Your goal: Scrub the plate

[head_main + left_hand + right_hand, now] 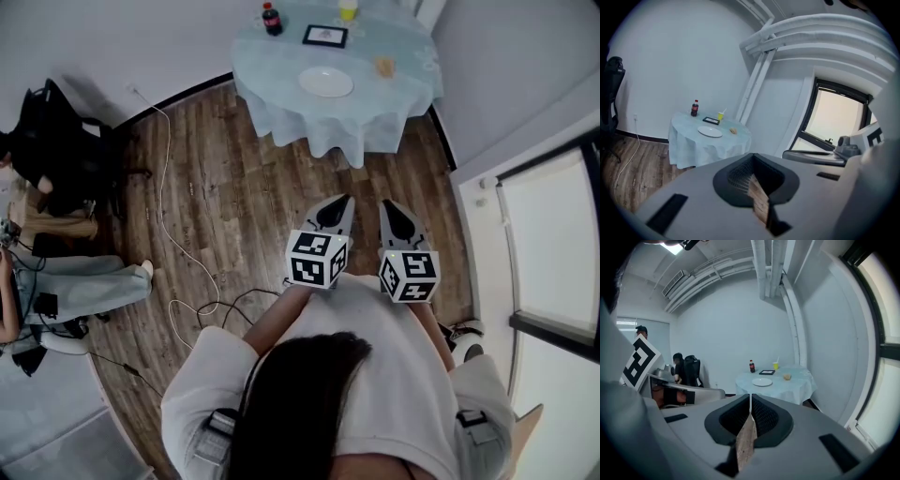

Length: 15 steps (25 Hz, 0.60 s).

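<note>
Jaws of the left gripper (752, 158) are closed tip against tip, and nothing is between them; only a thin slit behind the tips lets the wooden floor (216, 178) show through. Those of the right gripper (750, 398) stand the same way, together and empty. In the head view both grippers (344, 200) (385, 204) are held side by side in front of the person's body, and each carries a marker cube (317, 257) with black and white square patterns, no letters.

Well ahead of them stands a round table (281, 108) under a pale blue cloth. The plate (326, 82), white and oval-looking, lies near the middle of it, well apart from both grippers. Behind the plate are a dark bottle (272, 19) with a red label, a flat black frame (324, 36) and a yellow cup (348, 9); to the right of the plate lies a small brownish thing (384, 66). The label is too small for reading.

On the floor a white cable (165, 178) runs along. At the left are a black chair (56, 150) and a seated person (80, 281).
</note>
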### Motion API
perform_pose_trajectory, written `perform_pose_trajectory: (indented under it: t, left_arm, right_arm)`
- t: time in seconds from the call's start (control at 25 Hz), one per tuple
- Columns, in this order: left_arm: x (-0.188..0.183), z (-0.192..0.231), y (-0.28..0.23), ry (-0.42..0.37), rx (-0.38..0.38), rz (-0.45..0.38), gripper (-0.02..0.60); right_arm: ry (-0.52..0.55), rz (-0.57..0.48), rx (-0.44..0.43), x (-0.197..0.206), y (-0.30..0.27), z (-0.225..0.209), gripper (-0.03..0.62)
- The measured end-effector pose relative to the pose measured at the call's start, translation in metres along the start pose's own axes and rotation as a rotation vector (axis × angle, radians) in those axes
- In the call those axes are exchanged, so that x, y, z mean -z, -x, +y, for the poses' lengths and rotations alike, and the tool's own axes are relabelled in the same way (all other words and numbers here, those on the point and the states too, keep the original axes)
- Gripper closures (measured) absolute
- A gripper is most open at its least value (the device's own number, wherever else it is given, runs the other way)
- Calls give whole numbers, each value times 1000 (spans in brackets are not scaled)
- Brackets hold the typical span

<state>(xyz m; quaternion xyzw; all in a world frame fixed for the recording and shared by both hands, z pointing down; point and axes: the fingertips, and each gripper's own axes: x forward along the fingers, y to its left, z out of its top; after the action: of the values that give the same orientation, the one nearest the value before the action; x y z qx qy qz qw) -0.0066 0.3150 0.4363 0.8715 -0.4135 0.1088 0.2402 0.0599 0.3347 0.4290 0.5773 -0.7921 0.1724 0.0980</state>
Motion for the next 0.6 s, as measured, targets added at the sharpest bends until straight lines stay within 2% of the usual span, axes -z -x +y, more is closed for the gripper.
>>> perform_pose_trajectory:
  t: [0.16,0.6]
  left_arm:
    - [-12,15,-7,-31,3,-3,572]
    - [-23,52,-10,-34,-6,2,572]
  right_arm:
    - [0,15,7,-6,-19,4,557]
    - [10,52,-5,-7,-54,24,557]
